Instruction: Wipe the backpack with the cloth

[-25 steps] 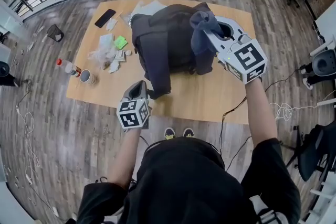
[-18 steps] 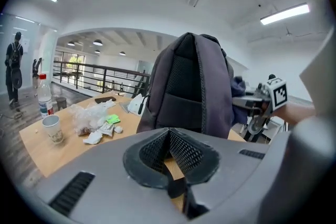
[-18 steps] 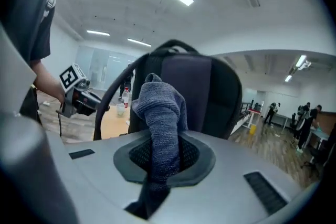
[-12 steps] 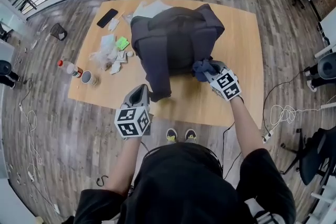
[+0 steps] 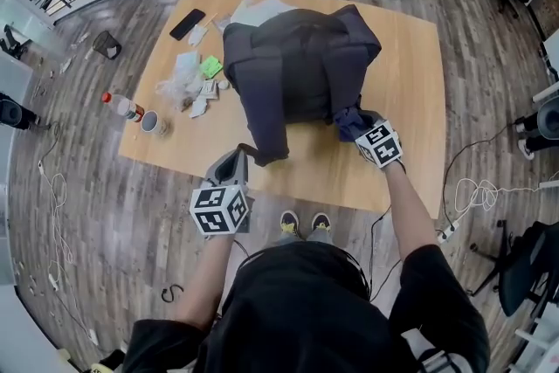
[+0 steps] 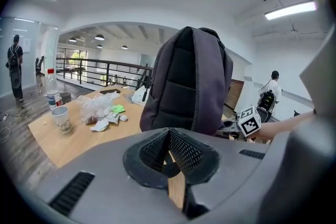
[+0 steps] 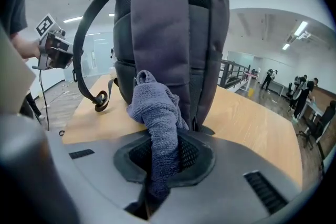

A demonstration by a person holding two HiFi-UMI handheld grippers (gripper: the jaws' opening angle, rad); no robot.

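A dark grey backpack [image 5: 301,70] stands upright on the wooden table [image 5: 410,74], its strap side towards me; it fills the left gripper view [image 6: 189,81] and the right gripper view [image 7: 173,23]. My right gripper [image 5: 365,134] is shut on a blue-grey cloth [image 5: 351,121], which sits bunched against the bag's lower right, near the tabletop. The cloth [image 7: 155,107] stands up out of the shut right gripper [image 7: 163,157]. My left gripper [image 5: 232,163] hovers at the table's near edge beside a hanging strap [image 5: 265,122]. The left gripper [image 6: 169,157] is shut, with nothing clearly held.
Left of the bag lie a black phone [image 5: 188,24], white papers [image 5: 253,10], a crumpled plastic bag [image 5: 182,79] with scraps, a paper cup [image 5: 154,122] and a bottle [image 5: 122,107]. Bare wood stretches right of the bag. Cables [image 5: 476,188] lie on the floor.
My right gripper has dropped with the cloth from the top of the backpack down its right side to near the tabletop. The left gripper has hardly moved.
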